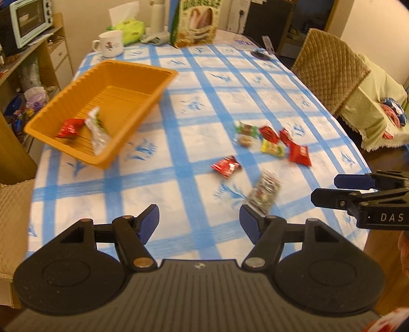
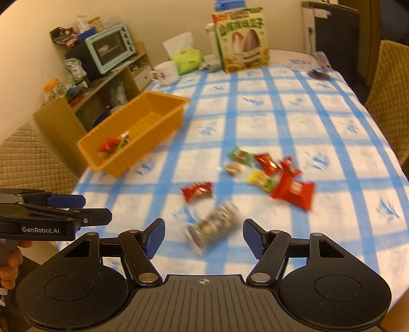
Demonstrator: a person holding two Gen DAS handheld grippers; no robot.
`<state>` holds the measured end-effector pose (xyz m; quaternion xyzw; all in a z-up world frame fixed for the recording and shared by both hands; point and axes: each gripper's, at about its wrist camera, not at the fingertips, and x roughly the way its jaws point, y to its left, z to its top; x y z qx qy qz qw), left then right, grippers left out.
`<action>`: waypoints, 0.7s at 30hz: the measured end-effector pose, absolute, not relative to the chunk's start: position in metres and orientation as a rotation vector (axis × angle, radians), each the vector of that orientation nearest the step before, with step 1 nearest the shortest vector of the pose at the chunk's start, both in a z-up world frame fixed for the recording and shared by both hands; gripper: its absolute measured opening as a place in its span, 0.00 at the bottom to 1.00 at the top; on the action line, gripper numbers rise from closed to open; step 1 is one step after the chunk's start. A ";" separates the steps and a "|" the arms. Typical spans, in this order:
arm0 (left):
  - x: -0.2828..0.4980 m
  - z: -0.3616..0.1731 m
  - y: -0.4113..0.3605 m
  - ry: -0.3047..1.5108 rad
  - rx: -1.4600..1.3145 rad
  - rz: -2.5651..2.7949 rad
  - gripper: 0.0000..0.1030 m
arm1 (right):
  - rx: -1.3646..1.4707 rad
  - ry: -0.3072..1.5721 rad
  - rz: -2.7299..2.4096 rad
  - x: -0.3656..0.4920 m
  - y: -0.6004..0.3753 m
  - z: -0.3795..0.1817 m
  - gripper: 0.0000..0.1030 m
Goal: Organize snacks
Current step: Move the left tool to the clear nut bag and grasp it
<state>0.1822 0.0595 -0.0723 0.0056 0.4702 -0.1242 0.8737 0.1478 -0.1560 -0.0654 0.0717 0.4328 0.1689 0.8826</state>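
An orange basket (image 1: pixel 140 67) (image 2: pixel 148 150) stands on the left of the blue-checked table. It holds a red packet (image 1: pixel 69 128) and a clear green-printed packet (image 1: pixel 97 130). Loose snacks lie on the cloth: a red packet (image 1: pixel 226 166) (image 2: pixel 198 191), a blurred grey packet (image 1: pixel 264 192) (image 2: pixel 212 227), and a cluster of red, green and yellow packets (image 1: pixel 273 144) (image 2: pixel 271 173). My left gripper (image 1: pixel 199 219) is open and holds nothing. My right gripper (image 2: pixel 203 229) is open too; the grey packet lies on the cloth just ahead, framed by its fingers and untouched. Each gripper shows in the other's view (image 1: pixel 329 189) (image 2: pixel 94 208).
At the table's far end stand a white mug (image 1: pixel 111 43), a green tissue pack (image 1: pixel 130 30) and a tall snack bag (image 1: pixel 196 23). A shelf with a toaster oven (image 1: pixel 30 20) is on the left. A quilted chair (image 1: pixel 329 69) is on the right.
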 end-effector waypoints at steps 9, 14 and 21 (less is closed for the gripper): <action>0.181 -0.095 0.004 0.983 0.057 -0.354 0.65 | 0.162 0.943 0.310 0.141 -0.201 -0.087 0.66; 0.186 -0.112 -0.018 0.980 0.093 -0.390 0.64 | 0.144 0.948 0.286 0.142 -0.220 -0.098 0.66; 0.194 -0.128 -0.045 0.961 0.169 -0.438 0.60 | 0.161 0.962 0.251 0.145 -0.247 -0.109 0.66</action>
